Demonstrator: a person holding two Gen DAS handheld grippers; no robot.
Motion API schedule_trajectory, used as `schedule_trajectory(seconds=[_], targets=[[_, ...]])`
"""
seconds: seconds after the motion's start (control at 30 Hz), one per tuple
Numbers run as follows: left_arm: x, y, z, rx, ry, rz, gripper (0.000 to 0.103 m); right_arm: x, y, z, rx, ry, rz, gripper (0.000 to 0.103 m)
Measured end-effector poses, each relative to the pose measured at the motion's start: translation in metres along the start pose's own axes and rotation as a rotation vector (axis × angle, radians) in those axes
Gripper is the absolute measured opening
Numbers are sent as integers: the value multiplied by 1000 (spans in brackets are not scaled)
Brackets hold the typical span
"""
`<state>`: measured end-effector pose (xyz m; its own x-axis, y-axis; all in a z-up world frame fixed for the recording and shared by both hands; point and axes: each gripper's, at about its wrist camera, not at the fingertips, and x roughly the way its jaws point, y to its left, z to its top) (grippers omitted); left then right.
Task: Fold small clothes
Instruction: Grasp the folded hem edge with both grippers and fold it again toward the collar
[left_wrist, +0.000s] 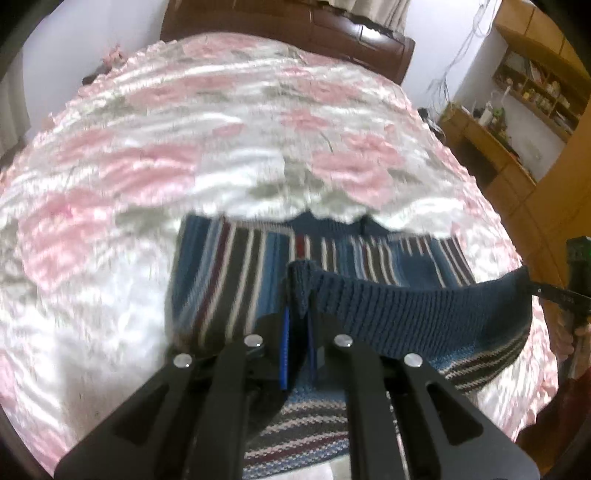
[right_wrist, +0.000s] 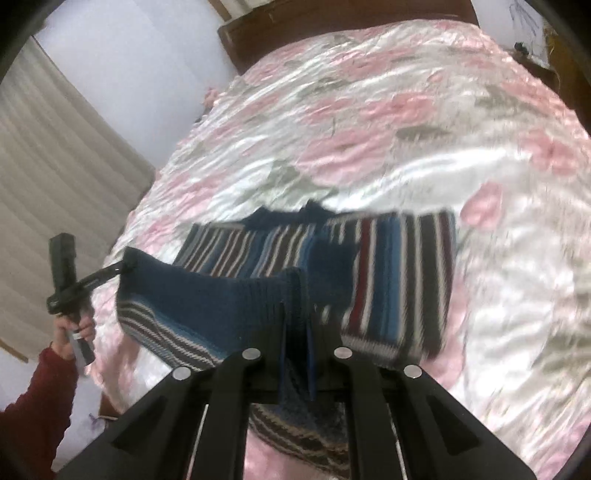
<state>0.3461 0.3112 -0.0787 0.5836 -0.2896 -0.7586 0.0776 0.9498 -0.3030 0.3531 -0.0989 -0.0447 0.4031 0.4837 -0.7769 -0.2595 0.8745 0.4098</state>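
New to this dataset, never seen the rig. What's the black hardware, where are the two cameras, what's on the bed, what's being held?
No robot: a person carries a handheld two-finger gripper in each hand. Each picture comes from a fisheye camera on one gripper, looking along its fingers. The left gripper and right gripper each pinch the blue ribbed hem of a striped knit sweater, lifting that edge between them. The rest of the sweater lies on a pink-and-white floral bedspread. The right view also shows the person's hand holding the left gripper.
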Motion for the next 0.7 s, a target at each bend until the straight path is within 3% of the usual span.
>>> schedule_trajectory(seconds=[0.33, 0.47, 0.7], targets=[[68, 12, 75, -17, -30, 67, 7, 68, -35, 92, 66, -16, -97, 9], [104, 23, 86, -28, 7, 98, 7, 103, -53, 106, 101, 13, -126, 9], [163, 35, 78, -20, 100, 173, 7, 158, -85, 106, 154, 79, -185, 9]])
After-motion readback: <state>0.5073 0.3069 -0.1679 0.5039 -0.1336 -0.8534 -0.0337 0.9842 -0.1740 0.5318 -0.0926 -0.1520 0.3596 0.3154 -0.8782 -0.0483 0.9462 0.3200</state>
